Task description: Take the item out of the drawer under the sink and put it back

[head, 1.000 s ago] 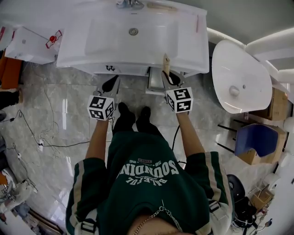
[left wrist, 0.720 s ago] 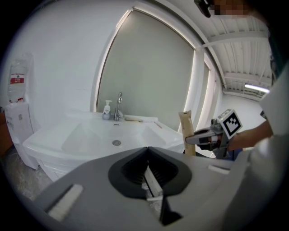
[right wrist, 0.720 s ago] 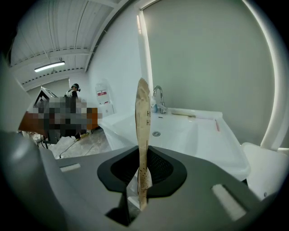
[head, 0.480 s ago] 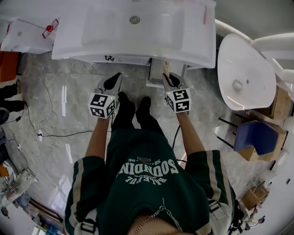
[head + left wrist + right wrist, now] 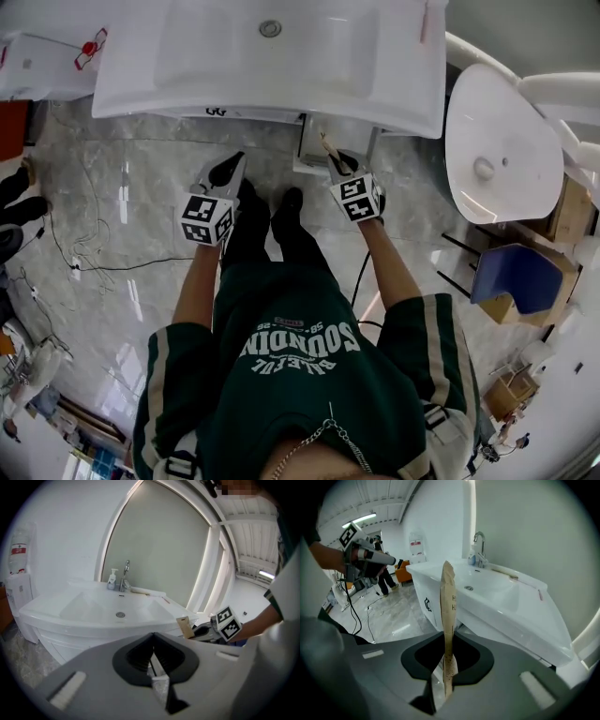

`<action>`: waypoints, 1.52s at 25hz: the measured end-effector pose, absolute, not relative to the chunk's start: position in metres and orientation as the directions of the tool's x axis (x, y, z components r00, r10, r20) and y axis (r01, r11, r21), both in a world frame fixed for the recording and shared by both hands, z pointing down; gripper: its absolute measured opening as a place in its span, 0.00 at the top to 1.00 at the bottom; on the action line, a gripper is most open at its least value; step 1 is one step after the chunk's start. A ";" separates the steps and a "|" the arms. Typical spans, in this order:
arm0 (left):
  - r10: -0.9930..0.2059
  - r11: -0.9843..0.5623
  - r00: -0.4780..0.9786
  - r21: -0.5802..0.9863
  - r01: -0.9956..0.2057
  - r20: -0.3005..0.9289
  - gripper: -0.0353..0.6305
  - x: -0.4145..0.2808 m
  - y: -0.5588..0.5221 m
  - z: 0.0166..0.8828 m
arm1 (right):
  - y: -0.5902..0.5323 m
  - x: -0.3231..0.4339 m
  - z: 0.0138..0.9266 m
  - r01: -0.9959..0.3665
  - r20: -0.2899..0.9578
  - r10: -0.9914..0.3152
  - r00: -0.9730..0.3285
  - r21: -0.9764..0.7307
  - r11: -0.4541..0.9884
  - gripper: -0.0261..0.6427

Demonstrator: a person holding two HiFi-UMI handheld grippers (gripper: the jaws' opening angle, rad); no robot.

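Observation:
My right gripper (image 5: pixel 339 169) is shut on a flat tan paper packet (image 5: pixel 328 146), held just in front of the open drawer (image 5: pixel 319 141) under the white sink (image 5: pixel 272 56). The right gripper view shows the packet (image 5: pixel 449 606) edge-on and upright, pinched between the jaws of my right gripper (image 5: pixel 446 677), with printed letters near its top. My left gripper (image 5: pixel 225 174) hangs to the left of the drawer, shut with nothing in it. In the left gripper view, the left gripper (image 5: pixel 153 662) faces the sink (image 5: pixel 117 613), with the right gripper (image 5: pixel 206 631) and packet (image 5: pixel 185 626) at right.
A soap bottle (image 5: pixel 111 579) and tap (image 5: pixel 124 573) stand at the back of the sink. A white toilet (image 5: pixel 492 150) sits to the right and a white cabinet (image 5: pixel 47 66) to the left. Cables (image 5: pixel 84 267) trail across the marble floor at left.
The right gripper has rolled, so the packet now leans to the left and sits lower against the sink's front. The left gripper has hardly moved. The view has shifted toward the sink.

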State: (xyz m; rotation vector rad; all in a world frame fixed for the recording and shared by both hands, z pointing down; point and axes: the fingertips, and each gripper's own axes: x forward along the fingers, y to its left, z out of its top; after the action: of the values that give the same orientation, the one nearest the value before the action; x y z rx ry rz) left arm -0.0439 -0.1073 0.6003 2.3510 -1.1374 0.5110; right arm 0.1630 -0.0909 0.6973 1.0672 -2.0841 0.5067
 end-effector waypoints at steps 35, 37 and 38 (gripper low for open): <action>-0.633 -0.342 0.442 0.282 -0.896 0.636 0.87 -0.116 -0.076 0.677 | -0.139 0.195 0.951 -0.848 0.987 -0.108 -0.117 -0.043 0.528 0.89; -0.628 -0.332 0.436 0.284 -0.899 0.645 0.87 -0.120 -0.072 0.683 | -0.139 0.196 0.957 -0.851 0.988 -0.104 -0.114 -0.043 0.523 0.89; -0.625 -0.330 0.435 0.285 -0.900 0.648 0.87 -0.121 -0.071 0.685 | -0.140 0.195 0.958 -0.851 0.988 -0.105 -0.113 -0.042 0.523 0.89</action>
State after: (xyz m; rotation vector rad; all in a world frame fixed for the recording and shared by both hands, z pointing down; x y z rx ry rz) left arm -0.1214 -0.0709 0.6849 2.0704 -1.2774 0.5729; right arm 0.1954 -0.1398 0.9585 0.8429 -1.5731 0.7824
